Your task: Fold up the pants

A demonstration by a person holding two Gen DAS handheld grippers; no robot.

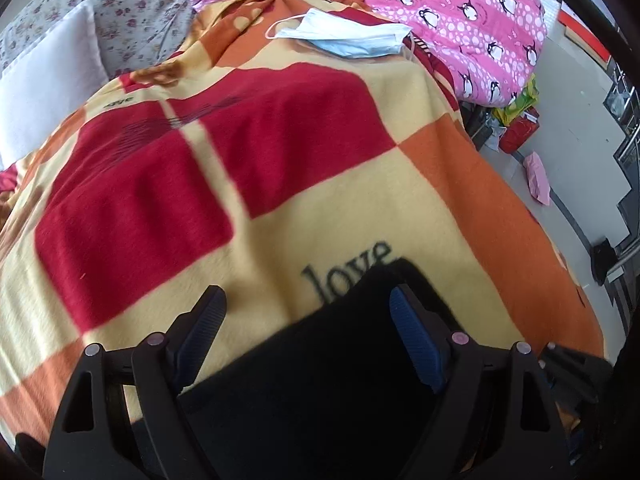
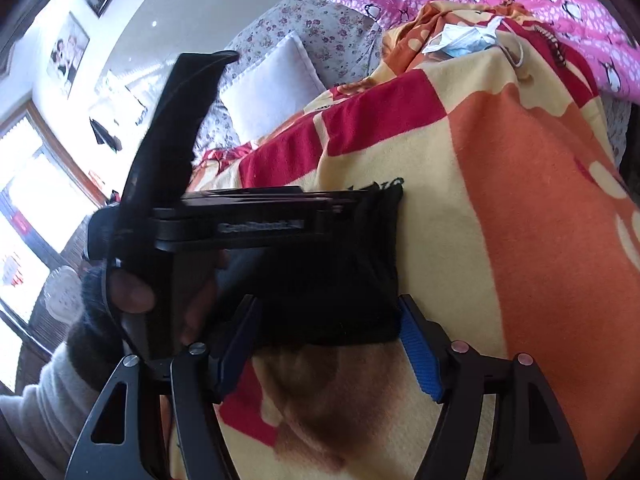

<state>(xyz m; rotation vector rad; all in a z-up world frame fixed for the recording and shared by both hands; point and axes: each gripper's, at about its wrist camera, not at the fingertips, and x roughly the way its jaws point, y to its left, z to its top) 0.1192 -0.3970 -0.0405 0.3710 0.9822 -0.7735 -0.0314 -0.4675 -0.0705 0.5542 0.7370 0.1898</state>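
Observation:
The black pants (image 1: 320, 380) lie folded into a compact pile on the checked blanket (image 1: 340, 208). In the left wrist view my left gripper (image 1: 308, 316) is open just above them, its right finger over the cloth and its left finger over bare blanket. The right wrist view shows the pants (image 2: 340, 280) with their near edge between the wide-spread fingers of my right gripper (image 2: 328, 324); the blue pads stand beside the cloth without pinching it. The left gripper (image 2: 372, 204) shows there edge-on over the far side of the pants, held by a hand (image 2: 132, 292) in a dark cuff.
A blue face mask (image 1: 344, 36) lies at the far end of the blanket. Behind it is a pink penguin quilt (image 1: 460, 8); a white pillow (image 1: 44, 92) and a floral pillow (image 1: 132, 12) are at the left. The bed's right edge drops to a floor with scattered items (image 1: 520, 132).

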